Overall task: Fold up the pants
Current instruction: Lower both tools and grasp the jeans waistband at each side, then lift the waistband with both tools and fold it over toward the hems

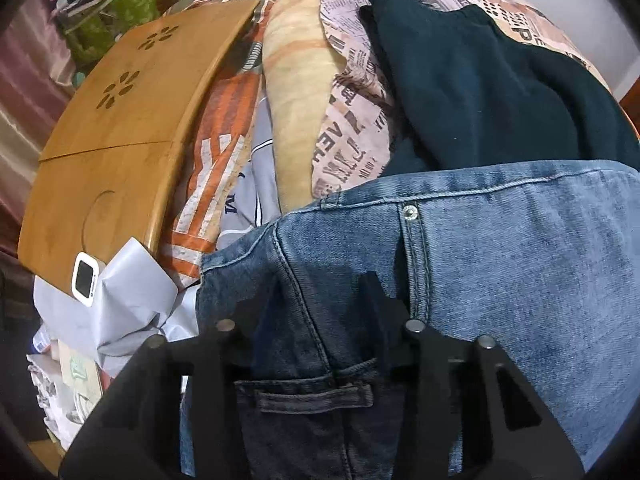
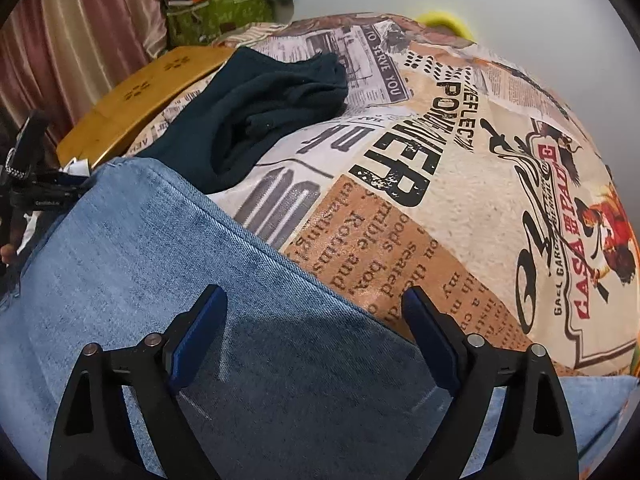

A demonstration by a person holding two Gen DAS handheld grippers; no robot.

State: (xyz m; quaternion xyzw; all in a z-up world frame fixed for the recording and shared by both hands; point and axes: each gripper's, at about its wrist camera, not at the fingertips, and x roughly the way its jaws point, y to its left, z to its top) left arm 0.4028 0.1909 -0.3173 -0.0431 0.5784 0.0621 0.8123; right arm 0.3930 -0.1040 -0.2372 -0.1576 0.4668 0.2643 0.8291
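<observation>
Two black two-finger grippers work one pair of faded blue denim jeans (image 1: 500, 248) spread on a newspaper-print bedspread (image 2: 460, 208). Left gripper (image 1: 316, 320): fingers sit around bunched waistband denim near a belt loop and rivet, fabric fills the gap between them, but the tips are buried in the folds, so cannot tell whether it clamps. Right gripper (image 2: 316, 320): jaws spread wide, blue-padded fingers (image 2: 196, 340) hover over flat denim (image 2: 200, 280), nothing between them. Jeans lie directly under and ahead of both tools; their edge runs diagonally just ahead of the right fingertips. Dark teal folded knit garment (image 2: 260, 120) lies ahead of both tools, beyond the jeans. Round wooden folding table (image 1: 120, 120) sits far ahead-left of the left gripper, small white timer (image 1: 85, 278) at its near edge.
</observation>
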